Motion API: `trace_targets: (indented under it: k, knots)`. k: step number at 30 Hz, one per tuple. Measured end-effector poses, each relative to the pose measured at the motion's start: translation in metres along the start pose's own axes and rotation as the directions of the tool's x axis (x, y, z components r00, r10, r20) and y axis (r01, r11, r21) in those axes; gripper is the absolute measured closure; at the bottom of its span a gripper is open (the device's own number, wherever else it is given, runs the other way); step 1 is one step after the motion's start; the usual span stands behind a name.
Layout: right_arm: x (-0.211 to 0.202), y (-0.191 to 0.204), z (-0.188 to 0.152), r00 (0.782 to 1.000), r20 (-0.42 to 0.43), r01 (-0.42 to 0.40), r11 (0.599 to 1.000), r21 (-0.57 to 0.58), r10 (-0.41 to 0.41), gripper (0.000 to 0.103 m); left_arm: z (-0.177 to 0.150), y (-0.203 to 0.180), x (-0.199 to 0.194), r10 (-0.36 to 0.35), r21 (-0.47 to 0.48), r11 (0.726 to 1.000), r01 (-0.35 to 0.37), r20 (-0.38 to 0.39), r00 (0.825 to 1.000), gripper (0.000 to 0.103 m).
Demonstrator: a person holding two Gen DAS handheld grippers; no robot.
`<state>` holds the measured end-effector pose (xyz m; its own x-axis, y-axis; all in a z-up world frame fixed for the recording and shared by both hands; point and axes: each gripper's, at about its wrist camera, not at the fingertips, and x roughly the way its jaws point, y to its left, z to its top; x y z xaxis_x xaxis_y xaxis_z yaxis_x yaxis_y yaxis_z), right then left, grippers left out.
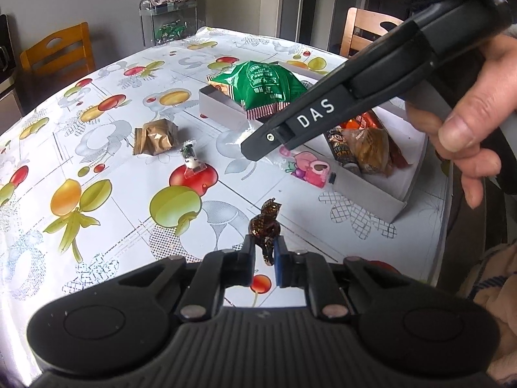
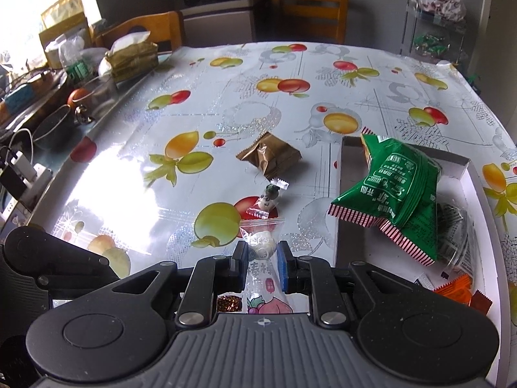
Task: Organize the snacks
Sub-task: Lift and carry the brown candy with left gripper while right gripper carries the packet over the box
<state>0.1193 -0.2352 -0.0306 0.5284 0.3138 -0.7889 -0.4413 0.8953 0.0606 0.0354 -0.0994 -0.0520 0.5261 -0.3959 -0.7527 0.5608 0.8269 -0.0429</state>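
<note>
My left gripper (image 1: 264,249) is shut on a brown foil-wrapped candy (image 1: 265,226) and holds it just above the table. My right gripper (image 2: 261,253) is shut on a clear packet with a white sweet and a pink peach print (image 2: 262,249); in the left wrist view it (image 1: 260,150) hovers over that packet (image 1: 307,166) beside the white box. The white box (image 2: 471,190) holds a green snack bag (image 2: 397,190) and other wrapped snacks. A brown pouch (image 2: 269,156) and a small panda candy (image 2: 268,200) lie on the fruit-print tablecloth.
The box also shows in the left wrist view (image 1: 371,200), with orange and brown packets inside. Wooden chairs (image 2: 308,9) stand around the table. A cluttered counter (image 2: 48,90) with bowls and tissue packs runs along the left. A glass trolley (image 2: 433,32) stands far right.
</note>
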Motion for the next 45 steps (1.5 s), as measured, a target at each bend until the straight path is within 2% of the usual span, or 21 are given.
trace_targets:
  k: [13,30,45]
  knots:
    - [-0.018,-0.007,0.005,0.999,0.05,0.014,1.0,0.027,-0.016,0.082,0.015,-0.004,-0.004,0.012,0.031,0.999,-0.013,0.036,0.999,0.096]
    - [-0.051,-0.038,-0.001,0.99,0.113,0.071,0.991,0.114,-0.084,0.082,0.051,-0.028,-0.001,-0.043,0.11,0.993,0.033,0.085,0.995,0.096]
    - [-0.068,-0.075,-0.018,0.98,0.115,0.139,0.97,0.199,-0.164,0.082,0.074,-0.055,0.013,-0.103,0.171,0.982,0.085,0.1,0.99,0.096]
